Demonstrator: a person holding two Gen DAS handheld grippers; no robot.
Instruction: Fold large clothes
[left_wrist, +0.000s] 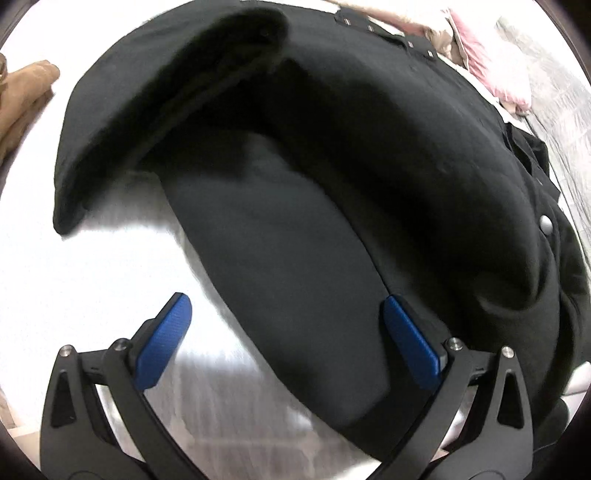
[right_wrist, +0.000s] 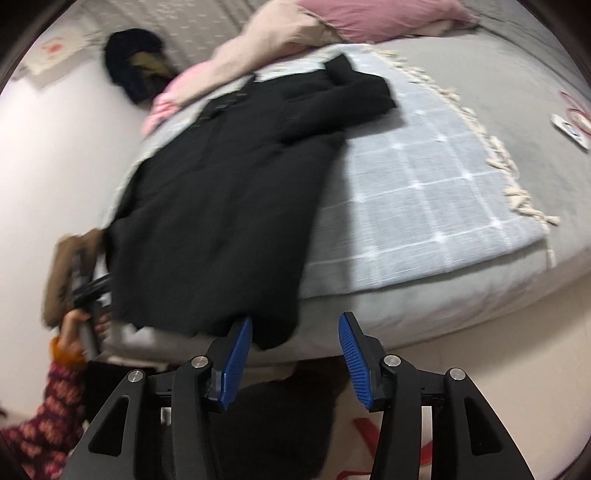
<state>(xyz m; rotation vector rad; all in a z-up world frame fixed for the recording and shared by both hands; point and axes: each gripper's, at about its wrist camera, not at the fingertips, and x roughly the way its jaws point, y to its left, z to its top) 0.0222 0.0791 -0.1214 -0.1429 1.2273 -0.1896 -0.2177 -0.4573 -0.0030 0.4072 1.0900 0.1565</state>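
Your black coat (right_wrist: 229, 192) lies flat on the checked blanket (right_wrist: 424, 173), which I'll use as the landmark. It runs lengthwise along the blanket's left side, with its bottom hem hanging over the near edge of the bed (right_wrist: 461, 295).

Your right gripper (right_wrist: 295, 347) sits just off that near edge, jaws apart with nothing between them. The left blue pad (right_wrist: 236, 365) is right by the coat's hem corner, though I can't tell if it's actually touching.

Your left gripper (left_wrist: 286, 339) is pointing down over the coat, jaws spread wide. A folded flap of the coat lies between the pads, but they aren't pinching it. In the right wrist view you can see your left hand (right_wrist: 74, 325) and patterned sleeve (right_wrist: 48, 417) at the coat's left edge, off the blanket's left side.

Around it: pink and beige bedding (right_wrist: 258, 51) is piled at the blanket's far end, close to the coat's collar. A dark bundle (right_wrist: 136, 66) sits beyond that against the wall. Something brown (left_wrist: 26, 96) lies left of the coat. A small flat white thing (right_wrist: 570, 129) lies on the bed well off to the blanket's right.

The coat itself is plain black, thick-looking, with a row of small metal snaps (left_wrist: 388, 35) and one pale button (left_wrist: 546, 223). One sleeve is folded across near the collar, and a big flap is lifted and curled over on the left side.
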